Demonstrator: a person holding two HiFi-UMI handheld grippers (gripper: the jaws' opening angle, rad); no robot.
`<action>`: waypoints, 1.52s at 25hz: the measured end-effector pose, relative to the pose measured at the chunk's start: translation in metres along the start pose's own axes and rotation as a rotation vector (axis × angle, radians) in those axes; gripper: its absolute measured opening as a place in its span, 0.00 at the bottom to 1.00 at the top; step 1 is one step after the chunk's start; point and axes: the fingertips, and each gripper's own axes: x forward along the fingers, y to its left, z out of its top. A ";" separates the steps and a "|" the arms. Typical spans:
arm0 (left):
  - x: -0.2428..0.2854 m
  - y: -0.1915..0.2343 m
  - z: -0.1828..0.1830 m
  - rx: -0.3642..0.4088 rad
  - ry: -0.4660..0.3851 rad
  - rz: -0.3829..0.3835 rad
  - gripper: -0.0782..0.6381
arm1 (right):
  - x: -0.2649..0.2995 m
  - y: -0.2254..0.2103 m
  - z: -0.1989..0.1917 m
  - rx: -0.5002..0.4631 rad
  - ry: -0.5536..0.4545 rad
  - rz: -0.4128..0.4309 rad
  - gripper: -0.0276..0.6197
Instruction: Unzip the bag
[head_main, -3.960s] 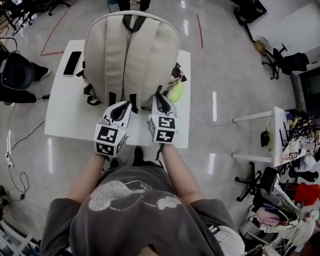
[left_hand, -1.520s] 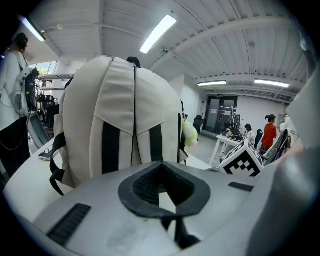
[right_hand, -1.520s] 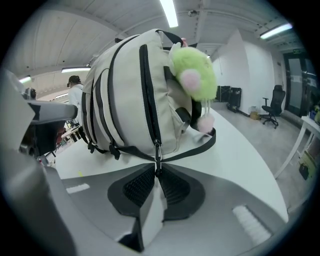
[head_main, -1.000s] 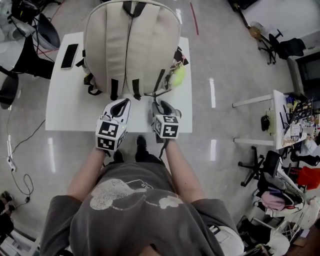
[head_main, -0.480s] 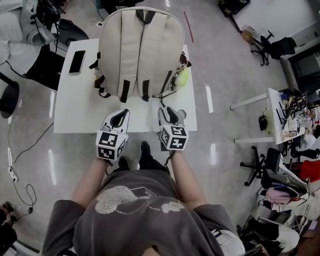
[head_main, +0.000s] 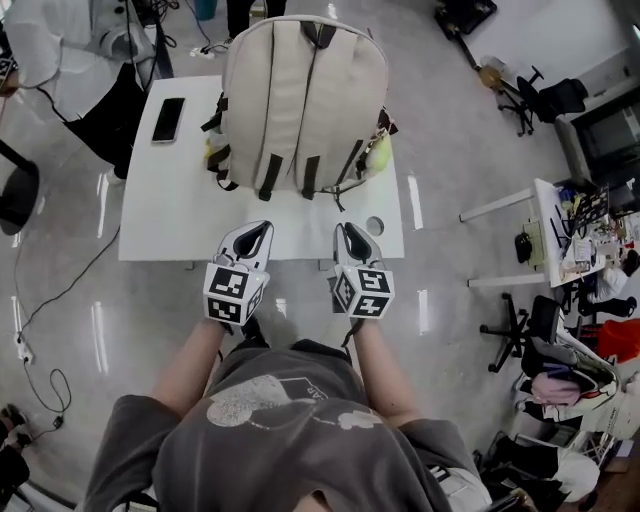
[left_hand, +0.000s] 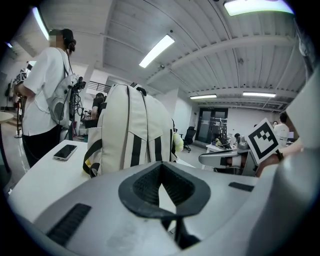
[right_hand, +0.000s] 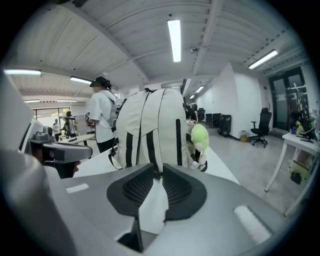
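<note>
White surface (head_main: 150, 210) | backpack (head_main: 305, 100) upright at 12 o'clock, zipper hard to make out, well apart from both | left hand-held gripper (head_main: 259, 229) clenched, empty | right hand-held gripper (head_main: 346, 231) closing, nothing between jaws

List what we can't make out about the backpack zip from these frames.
- Zipper and pull: none visible. The backpack shows its strap side in all three views, and its own body hides the rest.
- Green plush: how it attaches is too small to tell, head and right gripper views.
- Phone: screen too small to read, head view.
</note>
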 end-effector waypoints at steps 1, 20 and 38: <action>-0.001 0.000 0.001 -0.002 -0.003 0.006 0.12 | -0.001 -0.001 0.003 0.000 -0.006 0.001 0.12; -0.052 -0.130 -0.039 0.000 0.034 0.091 0.12 | -0.115 -0.047 -0.042 0.062 -0.023 0.079 0.04; -0.155 -0.281 -0.085 0.002 0.033 0.190 0.12 | -0.268 -0.047 -0.109 0.053 -0.019 0.249 0.04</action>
